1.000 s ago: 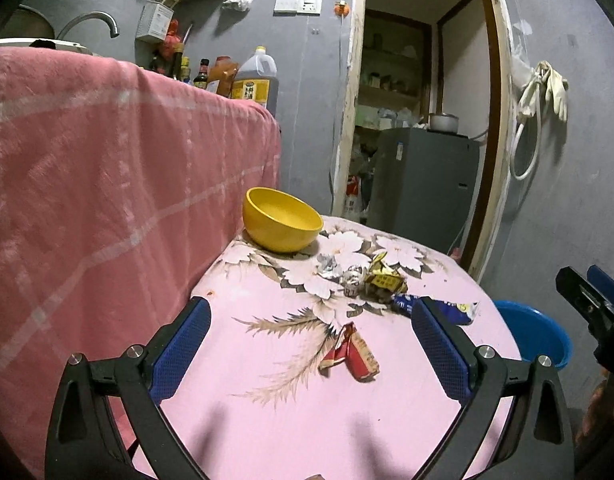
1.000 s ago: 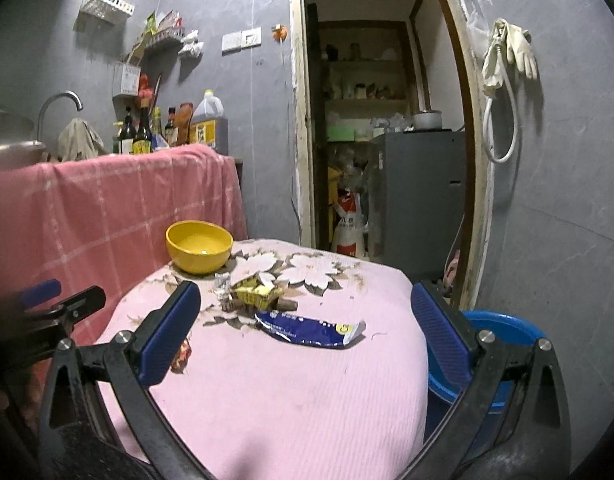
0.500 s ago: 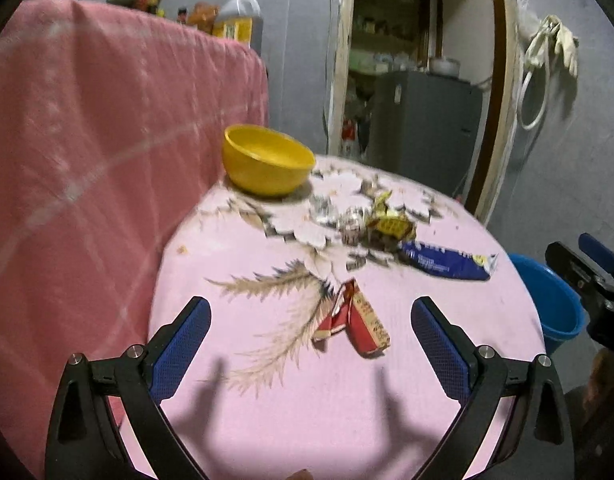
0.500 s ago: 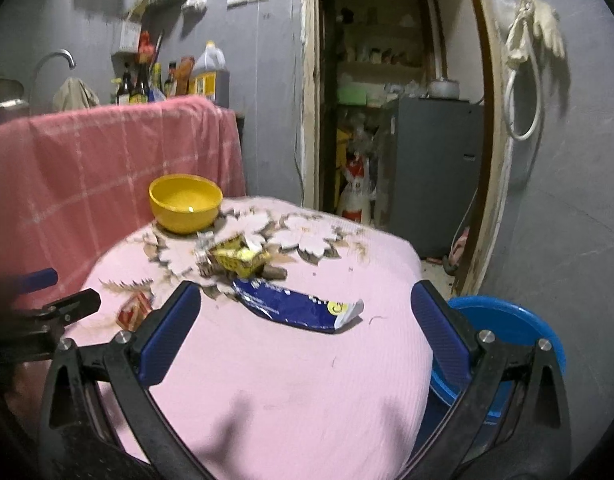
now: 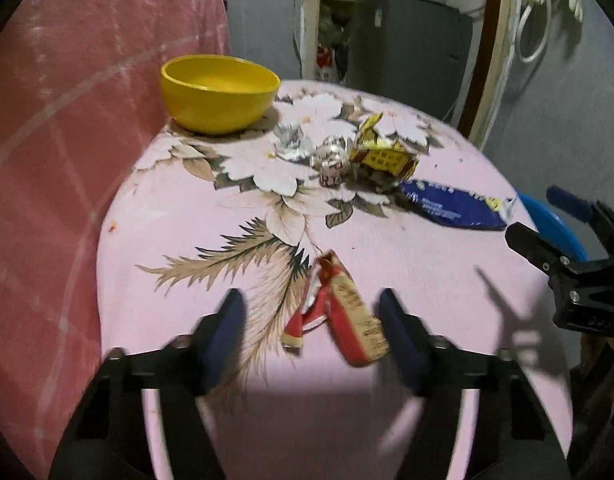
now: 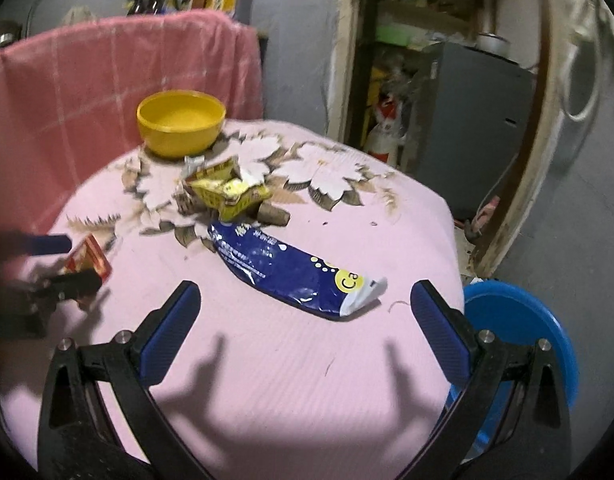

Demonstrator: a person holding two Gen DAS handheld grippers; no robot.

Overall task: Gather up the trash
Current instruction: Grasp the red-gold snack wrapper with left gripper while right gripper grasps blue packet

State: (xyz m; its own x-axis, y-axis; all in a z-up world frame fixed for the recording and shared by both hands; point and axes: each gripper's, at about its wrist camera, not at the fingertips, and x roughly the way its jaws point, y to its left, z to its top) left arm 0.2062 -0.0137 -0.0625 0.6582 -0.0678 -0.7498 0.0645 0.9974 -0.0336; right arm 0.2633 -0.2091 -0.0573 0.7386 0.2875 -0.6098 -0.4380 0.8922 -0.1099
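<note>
On the pink flowered table (image 5: 167, 220) lies a red snack wrapper (image 5: 339, 312), between the fingers of my left gripper (image 5: 309, 308). Its jaws are closing; the right pad is near the wrapper, the left pad stands apart. The right wrist view shows that red wrapper (image 6: 87, 258) inside the left gripper (image 6: 77, 260). A blue wrapper (image 6: 291, 272) lies flat just ahead of my right gripper (image 6: 305, 296), which is open with nothing between its fingers. A crumpled yellow wrapper (image 5: 383, 156) and silver foil scraps (image 5: 291, 144) sit further back.
A yellow bowl (image 5: 219, 92) stands at the table's far left edge. A blue basin (image 6: 519, 328) sits on the floor beyond the table's right side. A pink checked cloth (image 5: 67, 120) hangs to the left. A doorway with a grey cabinet (image 6: 467, 120) lies behind.
Both grippers have tipped down and moved in over the table. The left fingers have narrowed around the red wrapper. The right gripper has come closer to the blue wrapper.
</note>
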